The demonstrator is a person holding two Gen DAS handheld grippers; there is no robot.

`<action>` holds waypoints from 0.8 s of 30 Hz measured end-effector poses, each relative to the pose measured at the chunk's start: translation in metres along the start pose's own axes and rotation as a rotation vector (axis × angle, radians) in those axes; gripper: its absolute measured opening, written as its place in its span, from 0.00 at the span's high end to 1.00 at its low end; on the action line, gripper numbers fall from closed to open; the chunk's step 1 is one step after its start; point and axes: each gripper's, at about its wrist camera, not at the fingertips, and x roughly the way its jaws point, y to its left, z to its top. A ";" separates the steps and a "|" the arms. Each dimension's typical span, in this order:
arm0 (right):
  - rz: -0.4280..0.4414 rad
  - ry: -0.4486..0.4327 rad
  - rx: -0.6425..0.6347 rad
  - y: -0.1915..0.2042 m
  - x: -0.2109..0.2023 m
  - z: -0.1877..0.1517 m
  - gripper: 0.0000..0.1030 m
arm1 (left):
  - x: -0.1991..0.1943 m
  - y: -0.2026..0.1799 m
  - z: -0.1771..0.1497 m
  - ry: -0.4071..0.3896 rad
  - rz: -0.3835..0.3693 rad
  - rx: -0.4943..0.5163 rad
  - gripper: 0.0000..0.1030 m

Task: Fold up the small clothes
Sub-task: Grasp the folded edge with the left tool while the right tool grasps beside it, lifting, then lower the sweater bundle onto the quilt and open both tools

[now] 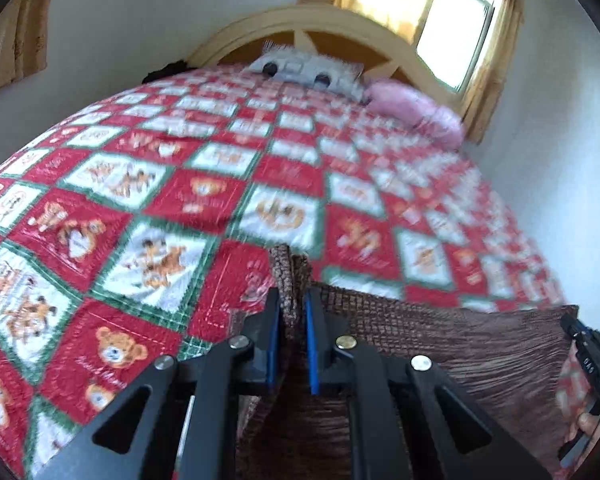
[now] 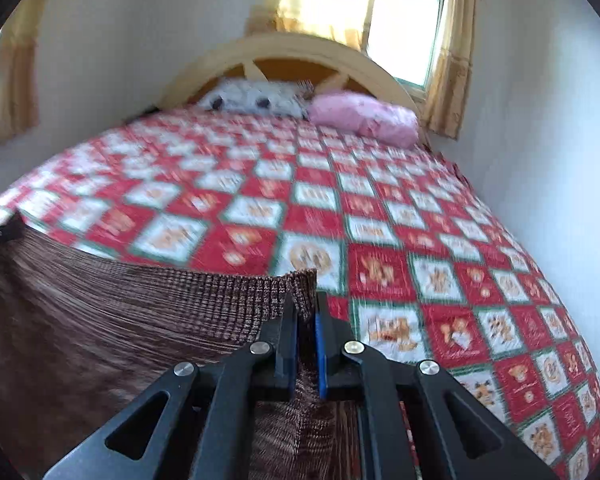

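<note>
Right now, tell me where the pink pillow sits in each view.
Left wrist: the pink pillow is at upper right, below the window.
Right wrist: the pink pillow is upper centre-right, against the headboard.
Shared landmark: the white furry pillow lies just left of it in both views.

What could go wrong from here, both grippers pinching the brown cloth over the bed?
1. The left gripper and right gripper each pinch only a corner of the brown knitted cloth; one could slip.
2. Uneven pull may skew the fold.
3. Cloth could drag and ruck the red checked teddy-bear quilt.
</note>
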 end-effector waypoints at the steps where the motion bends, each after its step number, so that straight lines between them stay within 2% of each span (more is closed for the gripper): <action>1: -0.010 0.033 0.004 0.001 0.012 -0.007 0.94 | 0.012 0.000 -0.006 0.023 0.023 0.013 0.88; 3: -0.018 0.103 0.006 0.001 0.033 -0.020 0.94 | 0.030 0.001 -0.014 0.086 0.043 0.013 0.86; 4: -0.014 0.128 0.004 0.000 0.037 -0.020 0.93 | 0.026 0.002 -0.011 0.064 0.040 0.004 0.83; 9: -0.011 0.160 -0.024 0.002 0.043 -0.021 0.93 | 0.026 0.008 -0.013 0.075 0.036 -0.027 0.79; 11: -0.031 0.167 -0.035 0.004 0.043 -0.022 0.90 | 0.025 0.008 -0.014 0.076 0.038 -0.031 0.77; 13: -0.054 0.167 -0.039 0.005 0.044 -0.022 0.83 | 0.026 0.007 -0.014 0.079 0.044 -0.026 0.76; 15: -0.009 0.151 0.004 -0.004 0.036 -0.019 0.81 | 0.027 0.011 -0.011 0.084 0.022 -0.039 0.72; 16: 0.029 0.108 0.062 -0.016 0.023 -0.016 0.81 | 0.024 0.012 -0.009 0.098 0.014 -0.045 0.71; 18: 0.000 -0.051 0.208 -0.049 -0.028 -0.013 0.81 | 0.007 0.017 -0.006 0.119 0.018 -0.038 0.65; 19: -0.015 -0.092 0.239 -0.059 -0.048 -0.015 0.80 | -0.011 0.018 -0.007 0.088 0.021 -0.025 0.61; 20: -0.030 -0.109 0.248 -0.067 -0.064 -0.018 0.80 | -0.024 0.018 -0.009 0.066 0.031 -0.010 0.57; 22: -0.046 -0.088 0.230 -0.077 -0.096 -0.033 0.80 | -0.057 0.017 -0.021 0.034 0.057 0.036 0.39; 24: 0.018 -0.042 0.228 -0.080 -0.118 -0.058 0.80 | -0.078 0.016 -0.034 0.023 0.049 0.054 0.35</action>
